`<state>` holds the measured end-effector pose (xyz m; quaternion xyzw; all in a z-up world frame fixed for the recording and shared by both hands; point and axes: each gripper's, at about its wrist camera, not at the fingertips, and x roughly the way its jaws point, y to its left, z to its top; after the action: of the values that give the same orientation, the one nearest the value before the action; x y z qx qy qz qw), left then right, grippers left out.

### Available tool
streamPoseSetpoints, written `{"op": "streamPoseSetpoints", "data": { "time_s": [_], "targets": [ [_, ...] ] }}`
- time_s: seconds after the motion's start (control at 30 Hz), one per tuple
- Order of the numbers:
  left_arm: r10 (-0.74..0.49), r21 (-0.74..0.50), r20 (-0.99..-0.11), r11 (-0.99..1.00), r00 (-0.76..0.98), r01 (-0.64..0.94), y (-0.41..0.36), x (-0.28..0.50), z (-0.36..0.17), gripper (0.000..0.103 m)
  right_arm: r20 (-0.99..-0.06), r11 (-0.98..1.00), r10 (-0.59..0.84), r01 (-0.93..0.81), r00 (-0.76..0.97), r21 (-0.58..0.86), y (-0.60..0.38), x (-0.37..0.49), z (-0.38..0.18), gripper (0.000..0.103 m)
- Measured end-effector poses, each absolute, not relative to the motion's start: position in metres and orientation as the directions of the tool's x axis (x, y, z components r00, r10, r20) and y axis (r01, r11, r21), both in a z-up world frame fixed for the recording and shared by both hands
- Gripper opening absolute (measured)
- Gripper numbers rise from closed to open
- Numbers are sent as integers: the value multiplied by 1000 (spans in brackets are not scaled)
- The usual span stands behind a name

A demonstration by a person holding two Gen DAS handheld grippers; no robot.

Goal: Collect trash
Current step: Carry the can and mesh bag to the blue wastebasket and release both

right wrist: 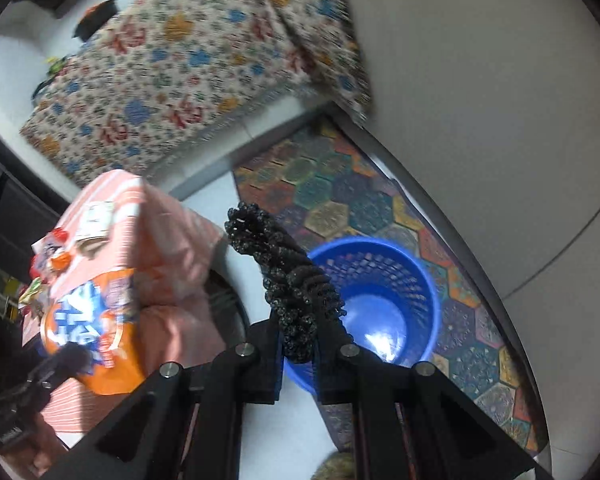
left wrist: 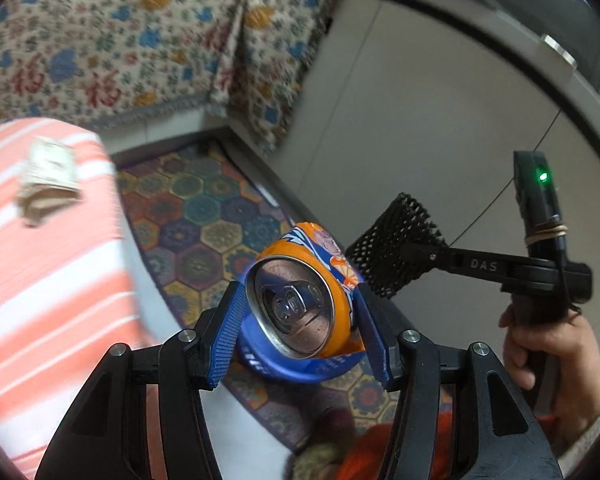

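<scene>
Left hand-held gripper [left wrist: 300, 320] clamps orange can [left wrist: 300, 300], lid toward camera, above rug [left wrist: 204, 216]. Right hand-held gripper [right wrist: 300, 344] pinches black mesh [right wrist: 288, 280]. Only right view shows blue basket [right wrist: 424, 280] below mesh.

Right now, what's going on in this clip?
A person is collecting trash with two hand-held grippers. The left hand-held gripper is clamped on a crushed orange soda can. The right hand-held gripper is shut on a piece of black foam netting. Both hang above a blue plastic wastebasket standing on a patterned rug. More litter lies on the pink striped tablecloth.
</scene>
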<state>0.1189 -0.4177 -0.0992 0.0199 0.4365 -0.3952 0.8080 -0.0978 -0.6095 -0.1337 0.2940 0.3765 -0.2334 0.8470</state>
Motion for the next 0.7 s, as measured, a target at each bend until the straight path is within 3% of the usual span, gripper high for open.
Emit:
{"op": "streamPoseSetpoints", "data": {
  "time_s": [0.33, 0.7],
  "targets": [
    [-571, -267, -774, 686, 274, 677, -483, 133, -165, 57, -820, 637, -94, 667, 564, 386, -663, -103, -202, 12],
    [-543, -253, -810, 665, 222, 703, -527, 150, -214, 60, -840, 604, -76, 695, 537, 390, -687, -90, -224, 14]
  ]
}}
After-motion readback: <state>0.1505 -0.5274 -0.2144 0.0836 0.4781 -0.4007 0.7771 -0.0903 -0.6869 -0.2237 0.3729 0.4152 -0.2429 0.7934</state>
